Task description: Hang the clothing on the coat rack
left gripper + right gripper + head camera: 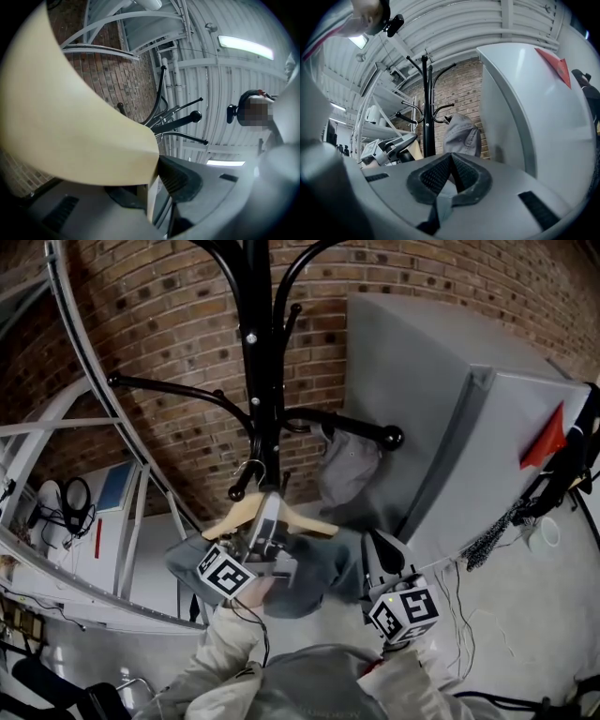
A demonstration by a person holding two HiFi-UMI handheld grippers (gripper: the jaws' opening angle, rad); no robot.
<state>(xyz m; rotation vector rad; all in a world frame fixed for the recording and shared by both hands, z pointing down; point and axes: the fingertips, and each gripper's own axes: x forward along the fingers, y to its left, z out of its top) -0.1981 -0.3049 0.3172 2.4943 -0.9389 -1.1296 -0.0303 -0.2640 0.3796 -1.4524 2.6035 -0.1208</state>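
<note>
The left gripper (pixel 154 183) has its jaws partly closed and clamped on the pale wooden hanger (pixel 70 131). The right gripper (pixel 450 183) has its jaws nearly together, pinching a fold of the grey garment (pixel 443 204).

In the head view the garment (pixel 323 568) drapes from the hanger (pixel 314 524), low in front of the rack (pixel 258 362). The wire hook (pixel 247 472) sits close to a lower peg, though I cannot tell if it is on.

The cloth looks soft, light and limp and will likely sag and swing. The hanger is stiff, so it is probably best held near its neck, with the cloth only steadied.
</note>
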